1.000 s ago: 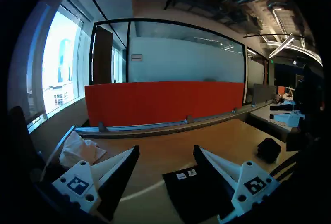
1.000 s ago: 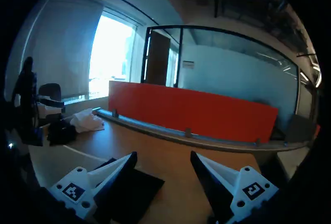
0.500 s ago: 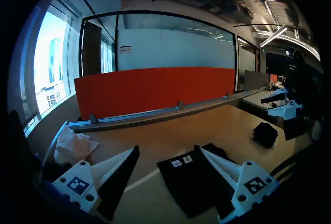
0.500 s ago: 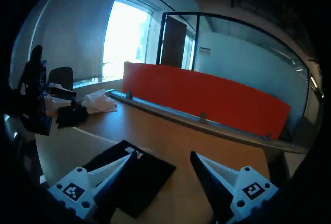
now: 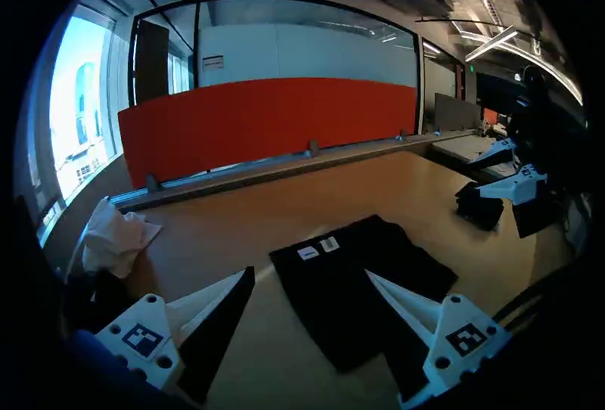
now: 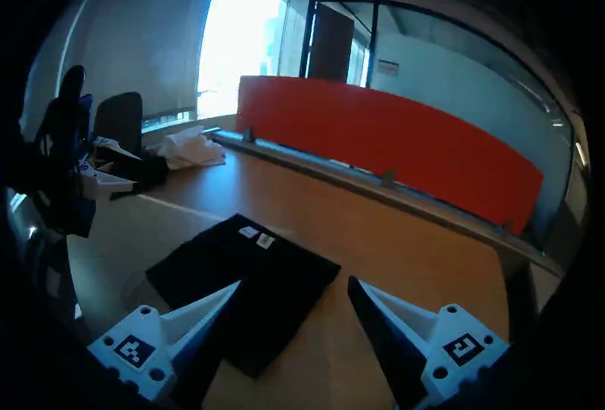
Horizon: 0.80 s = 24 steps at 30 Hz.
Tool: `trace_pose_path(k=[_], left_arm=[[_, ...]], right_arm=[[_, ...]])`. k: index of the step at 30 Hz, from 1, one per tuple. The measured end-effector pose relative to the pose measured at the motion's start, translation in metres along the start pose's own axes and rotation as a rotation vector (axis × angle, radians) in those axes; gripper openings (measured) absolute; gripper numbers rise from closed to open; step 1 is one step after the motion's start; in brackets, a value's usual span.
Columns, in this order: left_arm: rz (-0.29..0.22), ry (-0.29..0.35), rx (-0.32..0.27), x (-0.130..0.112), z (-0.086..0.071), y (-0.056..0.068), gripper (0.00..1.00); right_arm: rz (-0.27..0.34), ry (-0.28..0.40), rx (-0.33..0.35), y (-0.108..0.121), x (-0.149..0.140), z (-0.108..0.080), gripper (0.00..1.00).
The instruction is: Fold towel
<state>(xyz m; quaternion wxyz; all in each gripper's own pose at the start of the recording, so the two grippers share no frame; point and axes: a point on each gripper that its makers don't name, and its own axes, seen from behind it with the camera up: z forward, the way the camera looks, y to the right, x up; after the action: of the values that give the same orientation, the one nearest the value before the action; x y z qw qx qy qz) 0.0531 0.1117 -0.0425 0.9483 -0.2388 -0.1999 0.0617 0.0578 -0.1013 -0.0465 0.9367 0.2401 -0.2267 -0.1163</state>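
Left gripper (image 5: pixel 308 271): fingers spread wide, nothing btwn them. Black towel (image 5: pixel 355 289) lies flat on the wooden table (image 5: pixel 227 221), just ahead and below, mostly toward this gripper's right finger. Two small white tags sit on the towel's far part. Crumpled white cloth (image 5: pixel 113 232) is ahead-left at the table's edge. A small black bundle (image 5: pixel 480 206) is far right. A red divider (image 5: pixel 265 122) runs across the table's far side.

Right gripper (image 6: pixel 295 282): also wide open, holding nothing. The towel is ahead and below, mostly toward its left finger, w/ tags on the far side. Can't tell whether either gripper's fingers touch the fabric. White cloth and black bundle sit far ahead-left, well apart from the towel.
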Motion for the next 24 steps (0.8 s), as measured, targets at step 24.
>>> trace_pose_path(k=[24], left_arm=[[0.059,-0.256,-0.128,-0.133,0.035,0.039,0.97]], right_arm=[[-0.027,-0.212,0.112,-0.050,-0.130,0.044,0.99]])
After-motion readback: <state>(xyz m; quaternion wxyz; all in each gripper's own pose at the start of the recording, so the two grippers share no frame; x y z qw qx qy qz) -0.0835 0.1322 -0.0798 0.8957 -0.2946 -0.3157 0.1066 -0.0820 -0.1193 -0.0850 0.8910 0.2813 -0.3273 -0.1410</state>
